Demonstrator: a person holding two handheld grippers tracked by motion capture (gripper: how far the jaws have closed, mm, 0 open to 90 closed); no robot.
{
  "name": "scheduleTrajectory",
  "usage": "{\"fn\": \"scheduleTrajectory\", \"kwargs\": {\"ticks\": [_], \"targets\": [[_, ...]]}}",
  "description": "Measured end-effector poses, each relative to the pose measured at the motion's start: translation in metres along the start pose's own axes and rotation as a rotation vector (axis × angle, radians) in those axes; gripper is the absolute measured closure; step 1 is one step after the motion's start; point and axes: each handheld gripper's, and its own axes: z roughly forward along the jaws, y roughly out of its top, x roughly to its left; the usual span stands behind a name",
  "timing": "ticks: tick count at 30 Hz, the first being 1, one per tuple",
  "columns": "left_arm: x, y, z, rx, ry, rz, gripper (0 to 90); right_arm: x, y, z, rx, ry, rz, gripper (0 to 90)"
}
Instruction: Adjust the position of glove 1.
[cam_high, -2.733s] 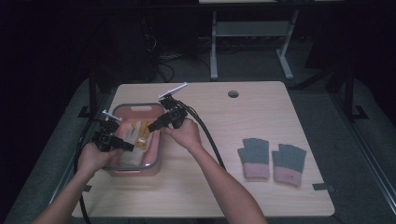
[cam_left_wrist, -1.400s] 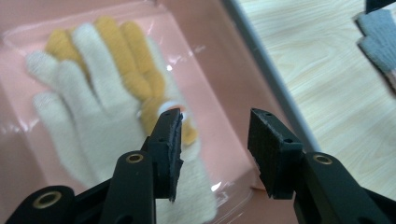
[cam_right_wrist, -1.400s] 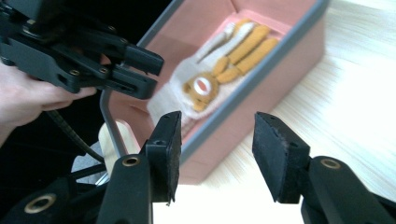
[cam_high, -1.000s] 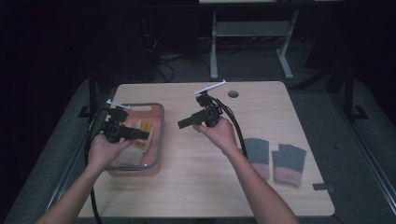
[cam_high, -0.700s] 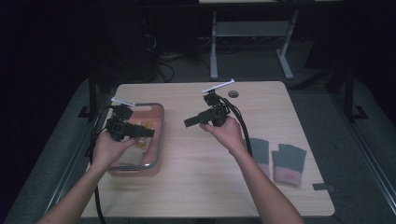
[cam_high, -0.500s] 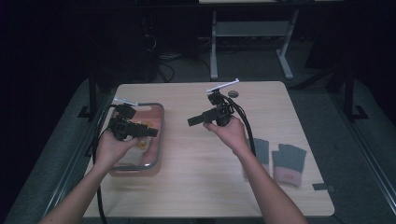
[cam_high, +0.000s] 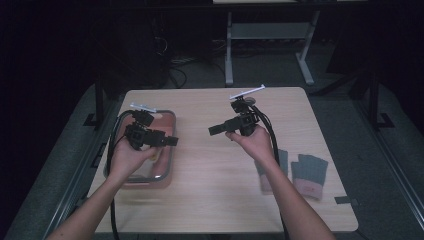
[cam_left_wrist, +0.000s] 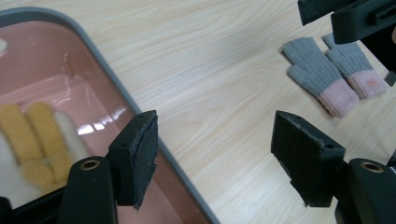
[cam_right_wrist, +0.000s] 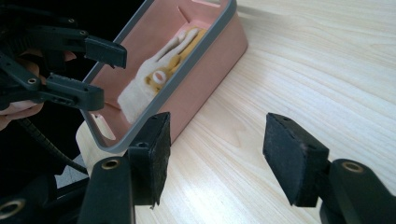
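High view: left gripper (cam_high: 170, 141) hangs over the pink bin (cam_high: 170, 165) at table's 9 o'clock, right gripper (cam_high: 215, 130) mid-table, pointing toward 9. Both empty. Grey-pink gloves (cam_high: 300, 172) lie flat at 4 o'clock, well apart from both tools.

Left gripper view: jaws have just been opening, now wide, nothing btwn them. Bin's grey rim (cam_left_wrist: 116, 91) runs under the left pad; yellow-white glove (cam_left_wrist: 35, 140) lies inside at 9. Grey pair (cam_left_wrist: 329, 77) sits at 2 o'clock on bare wood.

Right gripper view: jaws likewise just been opening, wide, nothing held. Bin (cam_right_wrist: 210, 60) at 11, yellow-white glove (cam_right_wrist: 154, 79) resting on its floor, left gripper (cam_right_wrist: 93, 70) hovering above it at 9.

My read: one glove looks dropped off; we're btwn steps. Next prob calls for swinging over to 4 o'clock, jaws kept wide, pinching a grey glove's edge flat off the wood.
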Motion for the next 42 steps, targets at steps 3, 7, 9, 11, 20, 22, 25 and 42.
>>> {"fn": "scheduleTrajectory", "kwargs": {"ticks": [3, 7, 9, 11, 20, 22, 25, 42], "targets": [[-0.003, 0.001, 0.001, 0.000, -0.004, 0.009, 30.4, -0.002, -0.002, -0.003, -0.003, -0.006, 0.003, 40.7], [-0.009, 0.004, 0.004, 0.002, -0.009, 0.023, 28.6, -0.005, -0.005, -0.009, -0.012, -0.007, 0.008, 40.0], [-0.013, 0.005, 0.006, -0.003, -0.012, 0.022, 28.1, -0.006, -0.007, -0.011, -0.018, -0.009, 0.007, 39.4], [-0.015, 0.007, 0.007, -0.005, -0.017, 0.030, 27.7, -0.009, -0.009, -0.013, -0.009, -0.016, 0.014, 38.2], [-0.027, 0.011, 0.015, -0.029, -0.042, 0.044, 24.9, -0.019, -0.022, -0.024, -0.027, -0.024, 0.038, 37.6], [-0.029, 0.012, 0.016, -0.035, -0.050, 0.048, 24.8, -0.021, -0.025, -0.027, -0.023, -0.034, 0.040, 36.7], [-0.032, 0.013, 0.018, -0.038, -0.053, 0.055, 23.9, -0.023, -0.029, -0.032, -0.020, -0.045, 0.044, 36.7], [-0.057, 0.019, 0.040, -0.024, -0.093, 0.089, 22.8, -0.039, -0.052, -0.057, -0.029, -0.081, 0.049, 35.7]]}}
